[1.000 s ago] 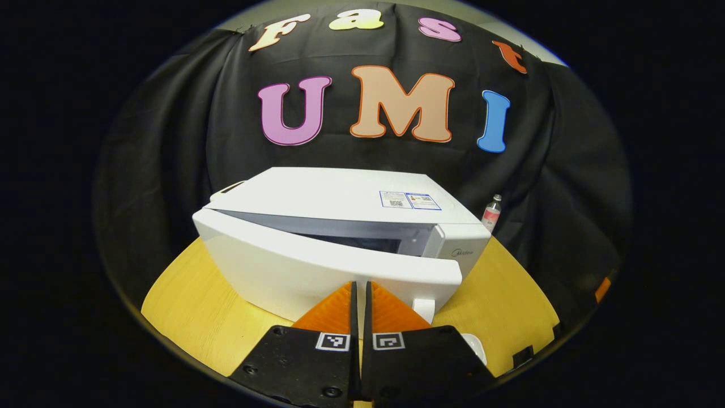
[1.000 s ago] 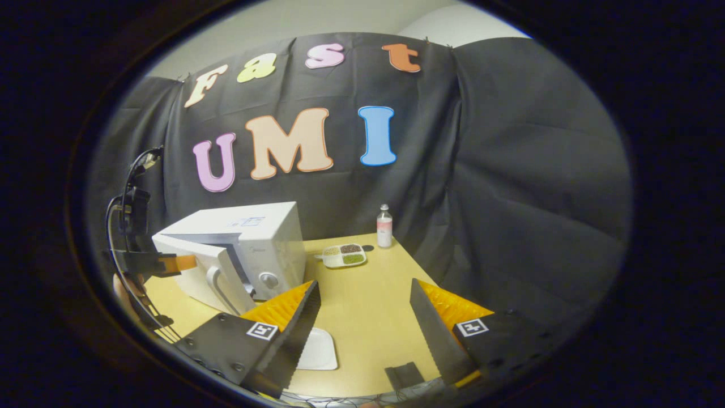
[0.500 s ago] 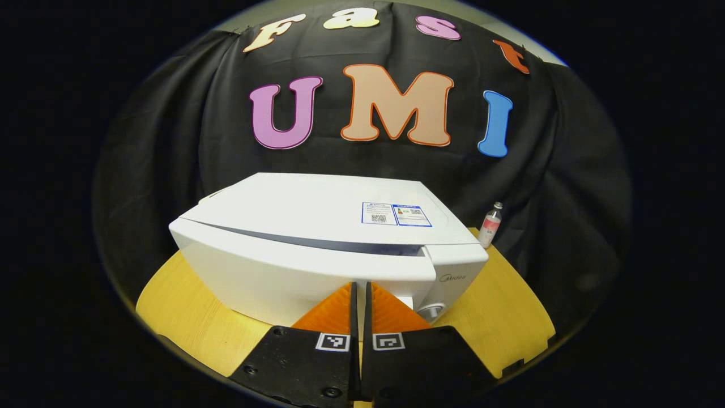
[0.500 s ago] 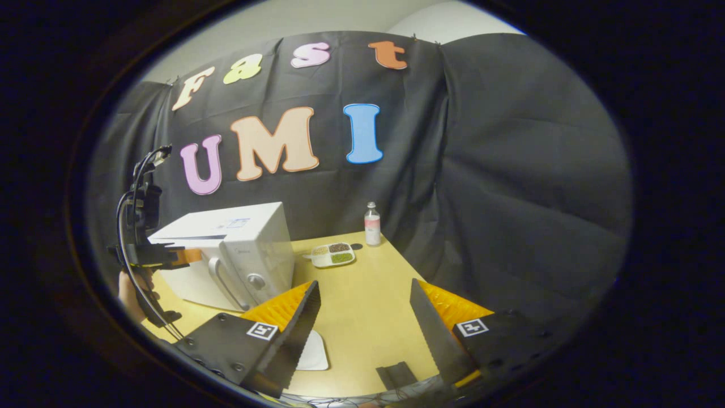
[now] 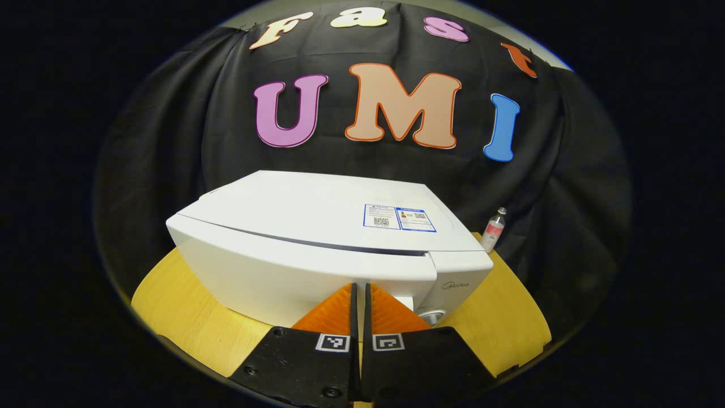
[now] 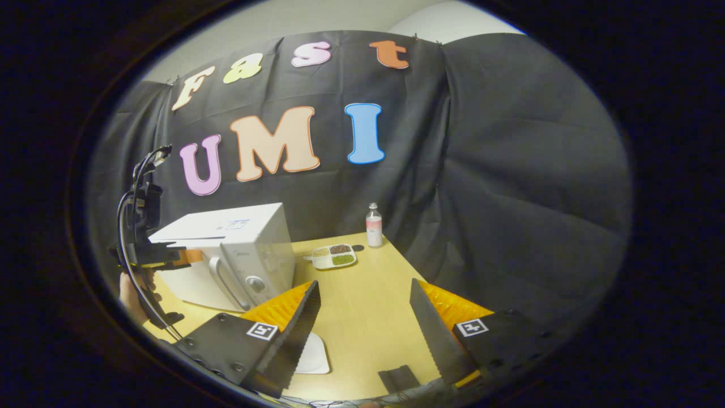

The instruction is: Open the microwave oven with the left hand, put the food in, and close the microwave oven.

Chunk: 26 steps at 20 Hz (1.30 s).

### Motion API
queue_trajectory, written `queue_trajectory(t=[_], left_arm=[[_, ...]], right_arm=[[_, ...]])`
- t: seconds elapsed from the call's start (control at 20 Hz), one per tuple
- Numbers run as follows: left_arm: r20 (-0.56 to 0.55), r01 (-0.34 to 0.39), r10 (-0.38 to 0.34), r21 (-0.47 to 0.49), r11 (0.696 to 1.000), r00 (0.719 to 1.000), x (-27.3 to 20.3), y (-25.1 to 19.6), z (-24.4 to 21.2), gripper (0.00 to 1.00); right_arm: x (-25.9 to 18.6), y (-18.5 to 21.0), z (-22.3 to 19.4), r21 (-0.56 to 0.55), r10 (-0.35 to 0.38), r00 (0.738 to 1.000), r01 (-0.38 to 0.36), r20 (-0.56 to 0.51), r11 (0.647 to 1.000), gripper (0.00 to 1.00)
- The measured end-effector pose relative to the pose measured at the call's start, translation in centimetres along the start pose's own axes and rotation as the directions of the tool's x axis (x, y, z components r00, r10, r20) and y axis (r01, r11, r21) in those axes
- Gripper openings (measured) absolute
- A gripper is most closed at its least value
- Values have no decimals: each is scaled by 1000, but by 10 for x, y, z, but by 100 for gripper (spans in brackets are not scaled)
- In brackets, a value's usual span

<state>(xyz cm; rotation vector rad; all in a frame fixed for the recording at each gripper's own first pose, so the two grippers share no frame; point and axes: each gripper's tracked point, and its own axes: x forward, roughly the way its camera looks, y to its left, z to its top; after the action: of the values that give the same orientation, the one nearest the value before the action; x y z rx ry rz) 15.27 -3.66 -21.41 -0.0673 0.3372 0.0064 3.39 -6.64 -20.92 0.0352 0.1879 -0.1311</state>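
Left gripper [image 5: 359, 294], fingers pressed together at lower centre, nudging the white boxy microwave oven [image 5: 334, 243] door at mid-frame, best pushing squarely until latching; right gripper [image 6: 362, 317] spread wide and holding nothing, hovering low over the yellow wooden table [image 6: 362, 294].

A yellow wooden bench [image 6: 362, 317] carries a white box-shaped microwave oven [image 6: 238, 249], a small white divided dish of grains [image 6: 334, 256], a clear bottle with a pink label [image 6: 373, 225] and a flat white plate [image 6: 314, 354].
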Motion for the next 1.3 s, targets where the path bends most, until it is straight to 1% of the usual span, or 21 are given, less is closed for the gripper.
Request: queue_trajectory(t=[0.25,0.35,0.45,0.5,0.55,0.75,0.9,1.0,1.1,1.15,1.2,1.3], left_arm=[[-6,0,0,-19,1000,1000,2,3,-3,1],[15,-2,3,-25,1000,1000,6,4,2,1],[-21,-20,19,-51,998,1000,8,7,-8,0],[-1,-10,10,-60,998,1000,9,8,1,1],[-6,-6,5,-64,998,1000,9,8,0,0],[7,-23,23,-50,998,1000,4,17,4,1],[5,2,-2,-40,999,1000,-7,13,3,1],[16,14,-14,-29,999,1000,-22,13,5,1],[34,20,-20,-7,1000,999,-38,17,12,6],[43,22,-22,6,1000,999,-46,17,16,10],[53,25,-26,17,1000,998,-55,16,21,12],[81,36,-39,32,999,996,-70,13,32,16]], right_arm=[[-1,3,0,-7,9,1000,-9,-2,1000,98],[-3,3,-1,-1,10,1000,-10,-2,1000,98],[-5,4,0,-2,16,1000,-16,3,1000,98],[-6,4,1,-4,18,1000,-18,5,1000,98],[-7,4,1,-9,19,1000,-18,7,1000,98],[-9,9,-1,-21,42,999,-42,-3,999,98],[-5,15,1,-45,65,998,-66,-18,997,98],[-4,24,8,-32,92,996,-93,-19,995,98],[-3,33,21,-21,120,993,-120,-4,993,98],[-2,36,28,-27,131,991,-131,7,991,98],[0,38,36,-40,137,990,-136,21,990,92],[0,40,55,-62,149,987,-146,53,987,92]])
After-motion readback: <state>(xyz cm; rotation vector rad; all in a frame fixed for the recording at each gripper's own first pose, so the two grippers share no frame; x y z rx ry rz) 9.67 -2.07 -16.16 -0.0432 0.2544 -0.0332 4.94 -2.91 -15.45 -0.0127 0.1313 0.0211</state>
